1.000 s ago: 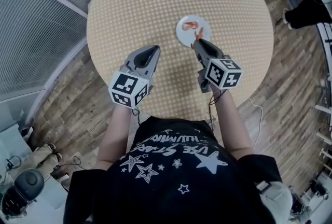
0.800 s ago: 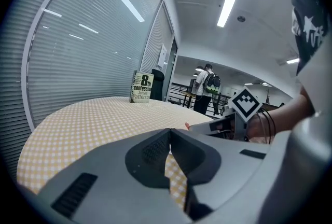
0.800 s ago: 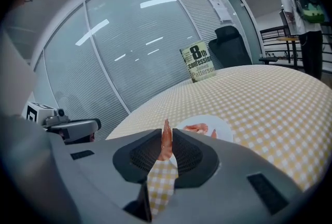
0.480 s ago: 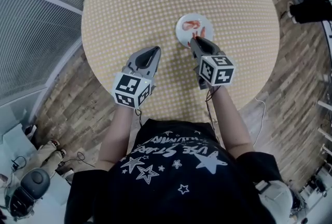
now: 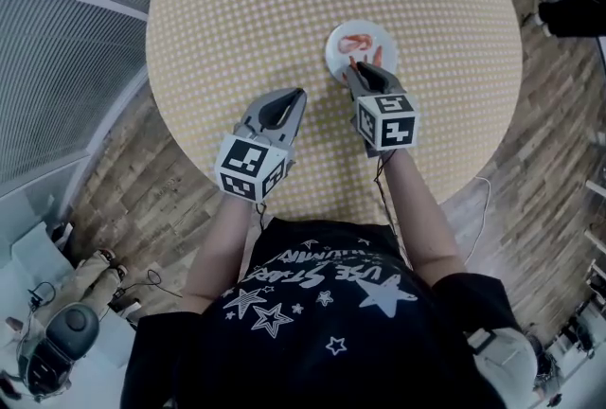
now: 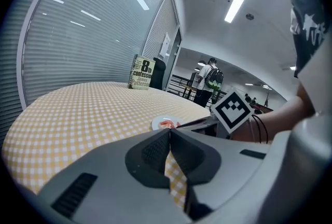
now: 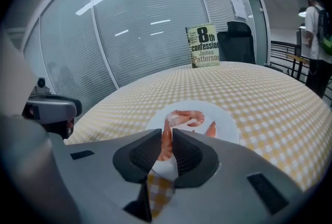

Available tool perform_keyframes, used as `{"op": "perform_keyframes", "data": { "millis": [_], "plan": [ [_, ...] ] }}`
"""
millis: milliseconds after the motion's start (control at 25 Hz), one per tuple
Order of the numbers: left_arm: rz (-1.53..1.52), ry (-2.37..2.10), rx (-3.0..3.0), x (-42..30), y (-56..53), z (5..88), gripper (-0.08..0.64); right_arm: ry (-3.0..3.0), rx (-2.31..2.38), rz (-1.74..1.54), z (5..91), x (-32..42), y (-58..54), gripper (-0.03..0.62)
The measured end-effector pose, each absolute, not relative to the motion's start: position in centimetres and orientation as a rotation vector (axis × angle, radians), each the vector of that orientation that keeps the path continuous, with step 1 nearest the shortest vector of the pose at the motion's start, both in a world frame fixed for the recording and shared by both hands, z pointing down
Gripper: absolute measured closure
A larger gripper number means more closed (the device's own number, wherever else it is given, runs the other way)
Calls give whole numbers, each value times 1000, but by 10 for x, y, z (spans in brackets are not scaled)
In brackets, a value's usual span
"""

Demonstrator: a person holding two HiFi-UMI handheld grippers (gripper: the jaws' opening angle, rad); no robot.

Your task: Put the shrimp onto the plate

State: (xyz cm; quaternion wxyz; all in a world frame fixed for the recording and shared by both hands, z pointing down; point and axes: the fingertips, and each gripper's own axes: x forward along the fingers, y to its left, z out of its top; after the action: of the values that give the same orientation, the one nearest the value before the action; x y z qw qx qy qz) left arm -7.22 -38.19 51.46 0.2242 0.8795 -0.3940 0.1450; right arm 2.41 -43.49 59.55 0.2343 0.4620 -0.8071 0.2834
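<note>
Left gripper (image 5: 294, 97) jaws pressed together, nothing in them, over the table (image 5: 256, 9) at 8 o'clock of the plate (image 5: 379, 40); right gripper (image 7: 167, 137) clamped on a shrimp (image 7: 166, 141) at the plate's 6 o'clock rim, curled shrimp (image 7: 188, 115) on the plate beyond, book (image 7: 204, 45) upright at 12 o'clock.

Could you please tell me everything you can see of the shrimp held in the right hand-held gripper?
The shrimp is slim, glossy and orange-pink. It stands nearly upright, pinched between the dark ribbed pads of the right hand-held gripper, with its thin top end poking above the jaws. It is over the near edge of the white plate; whether it touches the plate cannot be told. A curled shrimp lies on the plate just beyond it.
</note>
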Motion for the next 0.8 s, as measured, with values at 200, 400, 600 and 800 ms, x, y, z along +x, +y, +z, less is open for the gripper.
{"op": "perform_keyframes", "data": {
  "millis": [200, 400, 600, 800],
  "plan": [
    [421, -1060, 2427, -68, -378, 517, 551, -2174, 1292, 728, 595, 27, -440, 520],
    [430, -1089, 2420, -89, -380, 522, 551, -2141, 1325, 718, 602, 21, -443, 520],
    [434, -1109, 2416, -92, -375, 523, 551, -2139, 1326, 738, 606, 26, -440, 519],
    [418, -1116, 2421, -93, -364, 519, 551, -2146, 1340, 734, 601, 28, -434, 520]
  ]
}}
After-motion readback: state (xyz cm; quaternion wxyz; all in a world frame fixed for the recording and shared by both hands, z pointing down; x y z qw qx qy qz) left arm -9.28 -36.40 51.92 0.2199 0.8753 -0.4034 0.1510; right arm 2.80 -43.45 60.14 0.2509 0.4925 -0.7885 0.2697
